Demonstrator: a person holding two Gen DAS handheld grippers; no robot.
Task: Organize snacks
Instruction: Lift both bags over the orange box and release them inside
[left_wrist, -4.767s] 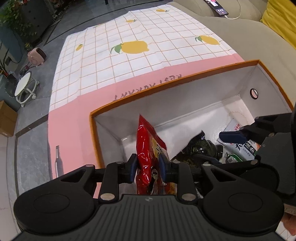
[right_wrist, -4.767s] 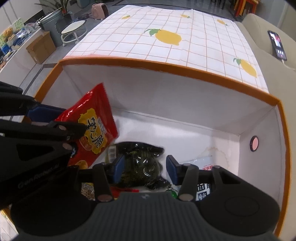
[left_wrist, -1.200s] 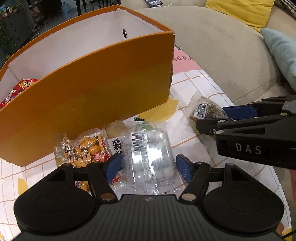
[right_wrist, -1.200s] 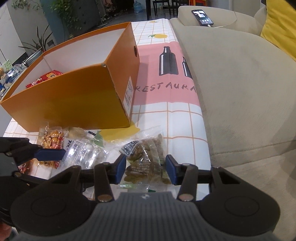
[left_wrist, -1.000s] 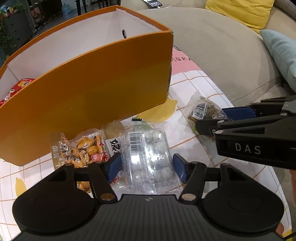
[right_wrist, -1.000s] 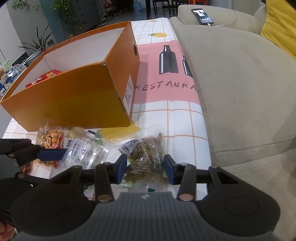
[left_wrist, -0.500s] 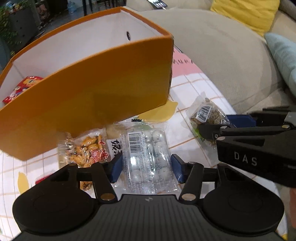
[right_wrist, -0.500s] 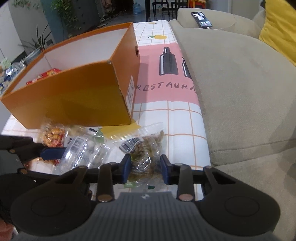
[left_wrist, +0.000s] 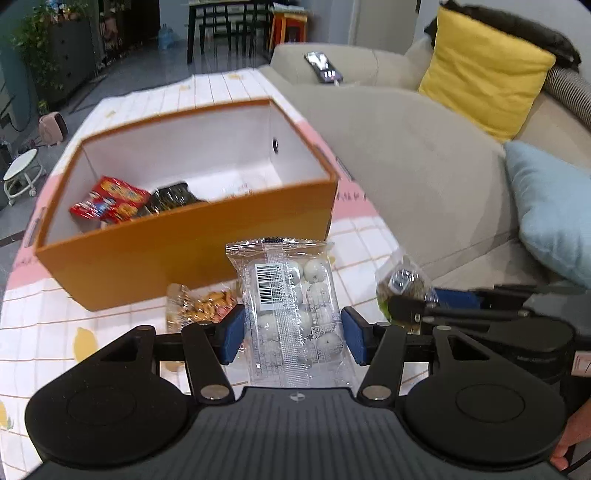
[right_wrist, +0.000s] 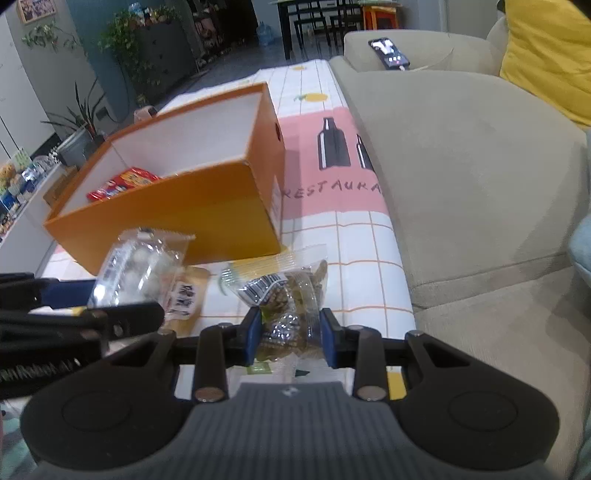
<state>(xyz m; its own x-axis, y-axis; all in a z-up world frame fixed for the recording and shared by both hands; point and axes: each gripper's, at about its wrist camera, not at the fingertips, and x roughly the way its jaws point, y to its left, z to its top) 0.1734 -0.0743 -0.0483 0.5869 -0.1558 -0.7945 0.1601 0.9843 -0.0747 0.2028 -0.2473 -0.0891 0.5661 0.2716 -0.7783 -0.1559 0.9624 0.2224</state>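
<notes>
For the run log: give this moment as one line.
left gripper: shut on clear pack of white balls | right gripper: shut on brown snack bag | orange box: ahead

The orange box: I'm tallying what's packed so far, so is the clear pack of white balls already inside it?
No: the clear pack of white balls is outside the orange box, gripped by the left gripper in front of it.

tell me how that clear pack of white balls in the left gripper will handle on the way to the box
The clear pack of white balls stands upright above the left gripper, so it is probably fairly stiff, perhaps from an inner tray. It looks light for its size. The glossy film could be slippery, and since the pads pinch only its lower part, it may tilt on the way to the orange box.
</notes>
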